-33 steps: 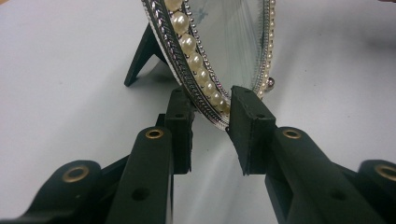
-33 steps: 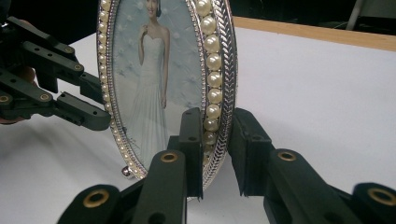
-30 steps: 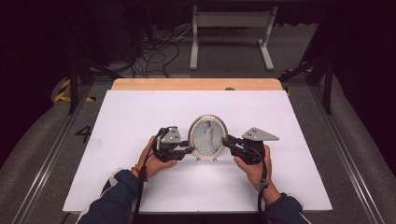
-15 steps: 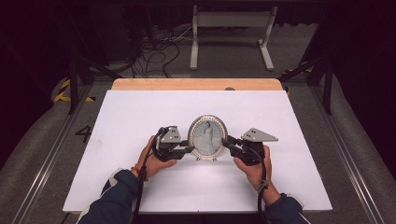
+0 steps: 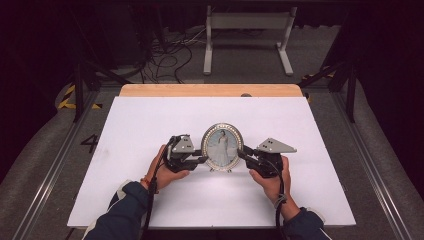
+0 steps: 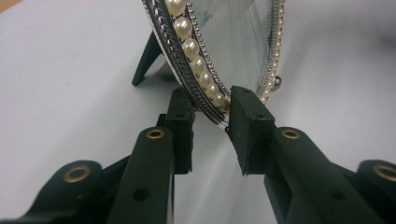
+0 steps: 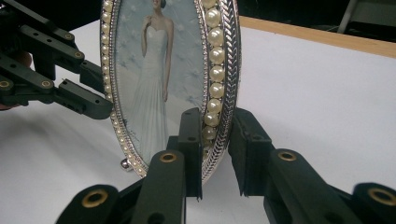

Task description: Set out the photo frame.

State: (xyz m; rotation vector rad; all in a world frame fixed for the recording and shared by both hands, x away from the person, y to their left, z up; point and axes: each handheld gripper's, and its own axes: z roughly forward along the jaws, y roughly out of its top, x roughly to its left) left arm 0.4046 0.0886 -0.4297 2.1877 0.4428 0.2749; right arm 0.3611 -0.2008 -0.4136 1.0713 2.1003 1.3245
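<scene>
An oval pearl-rimmed picture frame point(image 5: 222, 148) stands upright at the centre of the high view on a white bench point(image 5: 150, 120). The left claw point(image 5: 203, 160) is clamped on the frame's left rim, the right claw point(image 5: 242, 152) on its right rim, each with one pad in front and one behind. Compared with a second ago, nothing has shifted: frame and both hands sit in the same spots, suggesting a steadying hold before any lift or repositioning.
</scene>
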